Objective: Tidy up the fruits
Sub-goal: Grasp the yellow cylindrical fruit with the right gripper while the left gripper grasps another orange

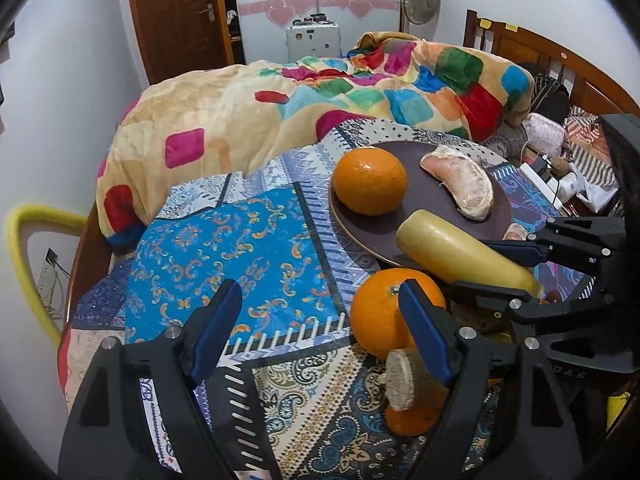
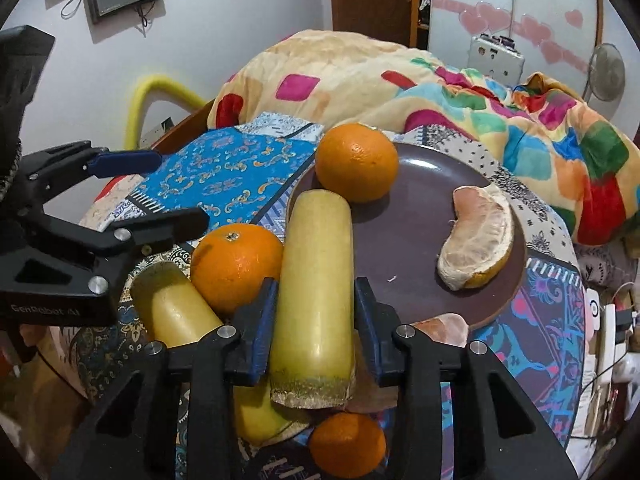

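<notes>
A dark brown plate [image 2: 432, 216] lies on the patterned cloth and holds an orange [image 2: 357, 162] and a peeled pomelo segment [image 2: 478, 240]. My right gripper [image 2: 316, 316] is shut on a yellow sugarcane piece [image 2: 316, 276], whose far end reaches over the plate's near rim. My left gripper [image 1: 320, 328] is open and empty above the cloth; a second orange [image 1: 380, 312] sits beside its right finger [image 1: 424, 328]. Another sugarcane piece [image 2: 172, 304], a third orange [image 2: 348, 444] and a pomelo piece [image 2: 440, 330] lie off the plate.
A colourful quilt [image 1: 280, 96] is heaped behind the plate. A power strip with cables [image 1: 548, 178] lies to the right. A yellow chair frame [image 1: 24, 260] stands at the left, beyond the cloth's edge. The blue-patterned cloth [image 1: 224, 248] stretches left of the plate.
</notes>
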Motion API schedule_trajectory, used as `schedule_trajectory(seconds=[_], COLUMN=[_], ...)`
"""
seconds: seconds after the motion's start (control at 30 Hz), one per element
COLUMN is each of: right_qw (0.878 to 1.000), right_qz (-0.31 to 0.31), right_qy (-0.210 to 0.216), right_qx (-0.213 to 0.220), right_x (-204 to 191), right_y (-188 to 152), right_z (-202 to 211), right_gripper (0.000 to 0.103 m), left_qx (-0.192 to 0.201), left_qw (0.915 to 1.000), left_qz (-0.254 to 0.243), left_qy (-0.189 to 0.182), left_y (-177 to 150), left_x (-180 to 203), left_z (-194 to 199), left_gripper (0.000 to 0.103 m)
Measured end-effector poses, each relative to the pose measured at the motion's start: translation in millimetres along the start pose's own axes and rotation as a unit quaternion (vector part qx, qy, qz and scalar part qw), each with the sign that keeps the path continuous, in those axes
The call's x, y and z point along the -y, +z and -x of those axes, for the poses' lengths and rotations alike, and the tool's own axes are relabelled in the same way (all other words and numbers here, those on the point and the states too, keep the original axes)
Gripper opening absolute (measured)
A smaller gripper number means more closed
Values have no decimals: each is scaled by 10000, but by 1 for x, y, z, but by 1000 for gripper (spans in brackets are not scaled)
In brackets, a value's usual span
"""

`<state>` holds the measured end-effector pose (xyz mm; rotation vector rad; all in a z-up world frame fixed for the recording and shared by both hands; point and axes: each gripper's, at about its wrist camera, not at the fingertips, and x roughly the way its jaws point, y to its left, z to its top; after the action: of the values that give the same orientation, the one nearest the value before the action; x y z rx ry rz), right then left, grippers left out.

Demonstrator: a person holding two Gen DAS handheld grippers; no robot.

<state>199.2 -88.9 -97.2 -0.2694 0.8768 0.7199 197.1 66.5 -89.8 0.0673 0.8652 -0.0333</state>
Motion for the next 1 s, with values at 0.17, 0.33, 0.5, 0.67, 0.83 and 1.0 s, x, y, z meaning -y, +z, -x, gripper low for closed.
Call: schedule_trajectory(seconds=[0.17, 0.33, 0.5, 0.67, 0.83, 1.0], right_qw=[9998, 9990, 9983, 9978, 9973, 9962], right_qz=[-45, -23, -75, -133, -144, -180], right_qy=[-77, -259, -365, -377, -390, -419], right_qx=[193, 372, 458, 525, 602, 738], right_x=[7, 15, 28, 35, 40, 45], right_y=[-1, -7, -14, -19, -22, -20], right_z=[18, 40, 54, 62, 66, 70], right_gripper=[34, 34, 34, 34, 34, 34], left_qx=[-161, -389, -542, -636, -598, -523], left_qw=[9997, 9988, 9976, 9967, 9968, 9976], left_qz=[10, -16, -162, -229, -272, -223], left_qy=[-155, -301, -390, -447, -457, -393], left_y=[2, 1, -1, -4, -5, -3], left_x=[8, 20, 30, 38, 42, 40], left_z=[-4, -15, -23, -32, -32, -29], left_gripper=[82, 83, 83, 74, 63, 62])
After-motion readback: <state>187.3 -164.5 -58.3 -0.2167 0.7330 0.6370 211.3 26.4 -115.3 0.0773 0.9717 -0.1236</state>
